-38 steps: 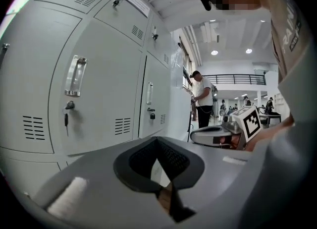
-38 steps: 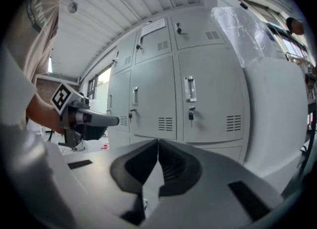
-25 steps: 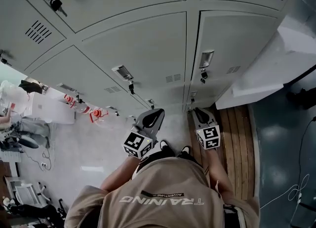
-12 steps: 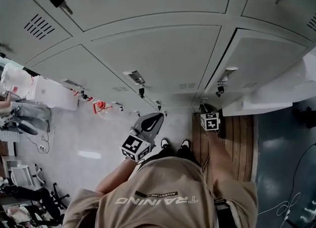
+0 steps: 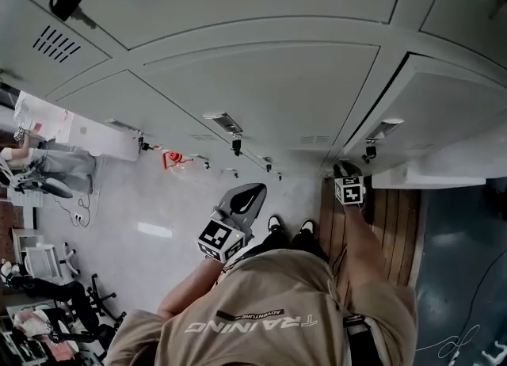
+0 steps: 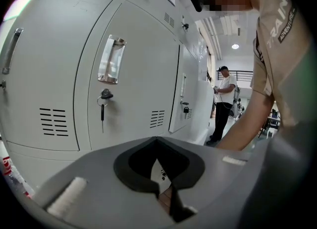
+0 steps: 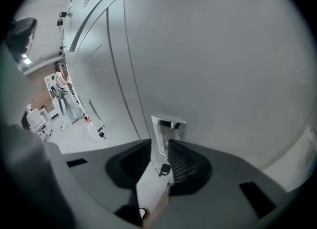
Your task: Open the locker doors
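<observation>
Grey locker doors [image 5: 269,87] fill the wall in front of me. The middle door carries a handle [image 5: 224,123] with a key [image 5: 236,146] under it. To its right, a door [image 5: 451,111] has a handle [image 5: 386,129] and a key [image 5: 368,152]. My right gripper [image 5: 342,171] is held low, close under that handle. In the right gripper view its jaws [image 7: 159,146] stand a little apart, open, with the recessed handle [image 7: 167,125] just beyond them, not gripped. My left gripper [image 5: 252,192] hangs back from the lockers, shut and empty [image 6: 157,141], facing a door handle [image 6: 111,59] and key [image 6: 102,105].
A white door panel [image 5: 432,173] juts out at the lower right over a wooden floor strip [image 5: 380,214]. Red items [image 5: 176,158] lie at the locker base beside a white box [image 5: 95,135]. Office chairs [image 5: 47,277] stand at the left. A person [image 6: 223,101] stands farther along the row.
My right gripper has moved forward and up toward the right door's handle. The left gripper has stayed roughly in place. The head view has tilted, bringing the lockers nearer.
</observation>
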`<state>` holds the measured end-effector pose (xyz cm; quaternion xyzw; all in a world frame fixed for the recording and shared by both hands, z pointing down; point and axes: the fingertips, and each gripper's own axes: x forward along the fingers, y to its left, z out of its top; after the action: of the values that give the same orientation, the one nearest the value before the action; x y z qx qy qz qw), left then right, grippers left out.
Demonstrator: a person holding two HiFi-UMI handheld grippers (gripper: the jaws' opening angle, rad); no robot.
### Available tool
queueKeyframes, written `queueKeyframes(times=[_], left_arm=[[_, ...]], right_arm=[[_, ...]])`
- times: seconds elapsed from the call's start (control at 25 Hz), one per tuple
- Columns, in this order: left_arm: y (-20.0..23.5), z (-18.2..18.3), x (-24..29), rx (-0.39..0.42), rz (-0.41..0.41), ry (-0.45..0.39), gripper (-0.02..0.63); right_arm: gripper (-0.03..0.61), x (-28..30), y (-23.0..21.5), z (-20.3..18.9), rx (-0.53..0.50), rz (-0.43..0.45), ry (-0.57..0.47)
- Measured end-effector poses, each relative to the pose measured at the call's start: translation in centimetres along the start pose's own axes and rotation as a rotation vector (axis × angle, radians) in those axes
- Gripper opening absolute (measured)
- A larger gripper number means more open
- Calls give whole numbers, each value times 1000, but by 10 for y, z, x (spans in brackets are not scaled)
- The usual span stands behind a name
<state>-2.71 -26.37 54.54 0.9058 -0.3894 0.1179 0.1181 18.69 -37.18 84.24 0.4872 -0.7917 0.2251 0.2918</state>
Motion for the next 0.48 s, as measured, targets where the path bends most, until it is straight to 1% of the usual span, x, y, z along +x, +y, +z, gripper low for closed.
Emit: queueKeyframes(times=[0.16,0.24,0.36,0.48], left_arm=[[-1,1,-4,-8,14,-8,6],[-1,-2,-6,-13,16,0,6],[0,-5,-10,-15,21,2,6],[-1,-6,-14,-3,16,-6,6]], right_arm=[[75,8,6,2,-56,27,21],[75,10,6,3,-54,18,22],[77,8,8,2,-24,14,29],[77,-2,15,-10,-37,8,56]])
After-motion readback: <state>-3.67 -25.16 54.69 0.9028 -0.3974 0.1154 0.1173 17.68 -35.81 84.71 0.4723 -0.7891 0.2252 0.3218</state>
